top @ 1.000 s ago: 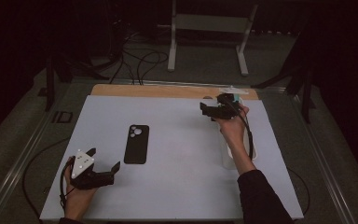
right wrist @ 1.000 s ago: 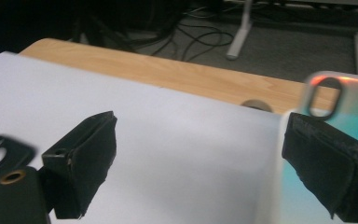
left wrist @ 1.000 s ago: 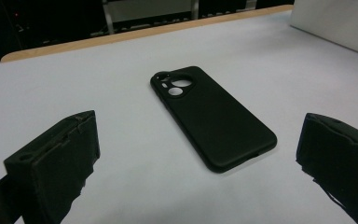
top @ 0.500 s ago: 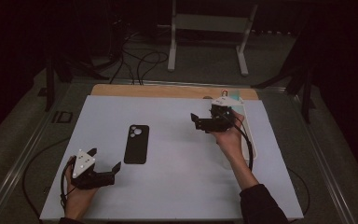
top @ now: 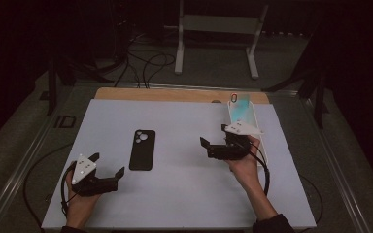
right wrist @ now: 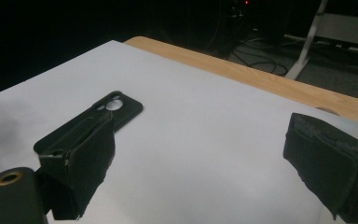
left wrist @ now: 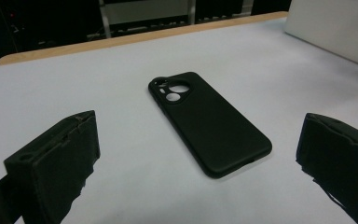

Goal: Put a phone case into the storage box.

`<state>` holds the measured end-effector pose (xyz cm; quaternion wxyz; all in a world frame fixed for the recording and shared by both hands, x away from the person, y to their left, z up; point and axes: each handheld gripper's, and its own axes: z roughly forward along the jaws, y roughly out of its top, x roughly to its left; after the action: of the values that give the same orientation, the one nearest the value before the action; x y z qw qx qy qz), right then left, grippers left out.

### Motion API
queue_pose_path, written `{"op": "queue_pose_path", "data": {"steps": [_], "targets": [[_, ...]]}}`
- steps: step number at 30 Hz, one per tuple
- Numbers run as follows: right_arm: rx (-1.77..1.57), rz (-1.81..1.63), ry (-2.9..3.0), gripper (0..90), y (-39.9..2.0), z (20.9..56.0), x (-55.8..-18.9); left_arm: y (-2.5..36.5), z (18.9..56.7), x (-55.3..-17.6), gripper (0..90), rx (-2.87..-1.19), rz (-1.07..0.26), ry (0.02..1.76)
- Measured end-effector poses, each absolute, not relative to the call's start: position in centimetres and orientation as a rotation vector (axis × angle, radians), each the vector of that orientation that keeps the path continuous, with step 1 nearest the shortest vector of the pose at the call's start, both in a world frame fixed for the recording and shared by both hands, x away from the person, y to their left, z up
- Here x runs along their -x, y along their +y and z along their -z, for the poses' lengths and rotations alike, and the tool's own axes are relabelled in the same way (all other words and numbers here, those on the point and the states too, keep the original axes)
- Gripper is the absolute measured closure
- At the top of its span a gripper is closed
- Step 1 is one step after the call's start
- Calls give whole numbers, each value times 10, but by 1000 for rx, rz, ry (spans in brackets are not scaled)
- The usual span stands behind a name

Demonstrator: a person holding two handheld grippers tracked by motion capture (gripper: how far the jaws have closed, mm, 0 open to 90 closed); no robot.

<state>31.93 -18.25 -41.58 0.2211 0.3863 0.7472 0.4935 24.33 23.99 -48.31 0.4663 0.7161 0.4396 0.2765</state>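
Fingers [right wrist: 328,161] apart, right gripper [top: 218,144] raised

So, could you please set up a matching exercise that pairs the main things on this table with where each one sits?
Things:
1. black phone case
2. left gripper
3. right gripper
4. white box

Places:
A. far right part of the table, near the wooden edge
B. near left corner, jaws open, empty
C. flat on the white sheet, left of centre
D. right of centre, jaws open toward the case

Pairs: 1-C, 2-B, 3-D, 4-A
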Motion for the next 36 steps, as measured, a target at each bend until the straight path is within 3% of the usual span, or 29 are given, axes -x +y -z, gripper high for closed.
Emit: {"op": "queue_pose_path", "data": {"steps": [22,36], "targets": [[-989,-1375,2058,91,-217,438,-261,245,476,-242,0,-1726,-658,1069],[-1075,-1360,2027,91,-238,442,-252,246,474,-243,0,-1724,-657,1068]]}}
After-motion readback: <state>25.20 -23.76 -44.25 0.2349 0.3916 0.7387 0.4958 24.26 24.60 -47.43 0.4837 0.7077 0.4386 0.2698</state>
